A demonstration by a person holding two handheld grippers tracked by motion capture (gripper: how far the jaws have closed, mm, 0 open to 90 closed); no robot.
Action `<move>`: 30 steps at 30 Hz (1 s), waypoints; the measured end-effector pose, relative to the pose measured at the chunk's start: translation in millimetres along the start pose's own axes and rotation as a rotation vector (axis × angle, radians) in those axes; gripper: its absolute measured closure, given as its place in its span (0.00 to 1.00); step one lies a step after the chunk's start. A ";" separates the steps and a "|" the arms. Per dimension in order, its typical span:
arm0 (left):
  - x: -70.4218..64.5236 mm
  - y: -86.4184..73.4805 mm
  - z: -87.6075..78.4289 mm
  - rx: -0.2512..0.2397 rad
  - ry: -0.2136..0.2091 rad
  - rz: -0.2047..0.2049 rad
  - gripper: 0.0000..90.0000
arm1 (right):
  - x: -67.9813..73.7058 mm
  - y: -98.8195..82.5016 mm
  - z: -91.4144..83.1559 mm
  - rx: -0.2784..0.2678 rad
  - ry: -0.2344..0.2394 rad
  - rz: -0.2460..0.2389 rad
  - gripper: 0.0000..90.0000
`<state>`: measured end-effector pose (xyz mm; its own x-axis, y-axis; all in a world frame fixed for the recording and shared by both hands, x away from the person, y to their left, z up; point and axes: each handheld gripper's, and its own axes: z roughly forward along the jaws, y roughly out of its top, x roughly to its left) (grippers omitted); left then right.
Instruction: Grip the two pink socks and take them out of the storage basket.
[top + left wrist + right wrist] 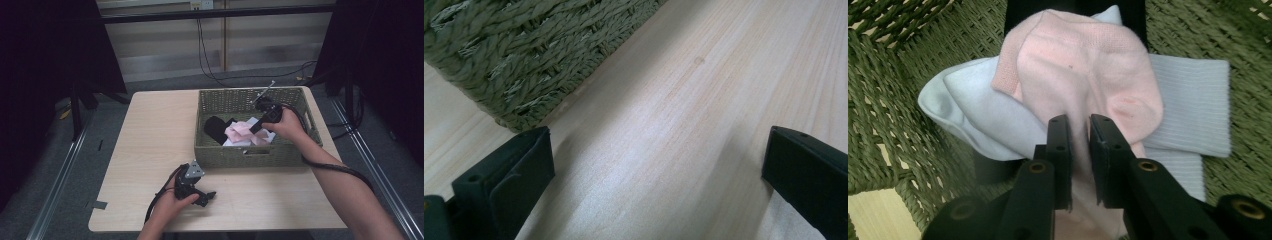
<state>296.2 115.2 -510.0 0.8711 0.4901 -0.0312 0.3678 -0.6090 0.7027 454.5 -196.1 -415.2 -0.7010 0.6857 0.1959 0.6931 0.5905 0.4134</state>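
Figure: sock retrieval from the green woven rectangular basket [210,150]. Your right gripper [1079,125] reaches down inside the basket, its 2 jaws clenched on a fold of the soft pink knitted sock [1083,70], which lies on top of the pale white ribbed socks [1188,100] at the basket's middle; a black sock [215,127] lies beside them toward the basket's left wall. Your left gripper [659,165] rests released, jaws wide, on the light wooden table [150,130] just in front of the basket. Expect the pink sock to be light, limp and easily stretched: pinch a gathered fold near its middle, since a thin edge may slip free.
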 end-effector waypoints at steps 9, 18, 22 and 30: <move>0.0 0.0 0.0 0.000 0.000 0.000 0.00 | -2.8 -1.4 -1.4 -0.027 0.029 0.023 0.81; 0.0 0.0 0.0 0.000 0.000 0.000 0.00 | 2.7 1.2 0.6 0.016 0.040 0.004 0.98; 0.1 -0.1 0.1 -0.001 -0.002 0.000 0.00 | 4.2 4.6 -10.9 0.008 0.038 -0.001 0.98; 0.0 0.0 0.1 -0.001 -0.001 0.000 0.00 | 7.7 10.8 -55.4 -0.022 0.039 -0.010 0.98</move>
<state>296.2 115.2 -510.1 0.8714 0.4896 -0.0321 0.3676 -0.6082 0.7035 447.2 -208.0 -360.0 -0.7145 0.6622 0.2257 0.6821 0.5877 0.4351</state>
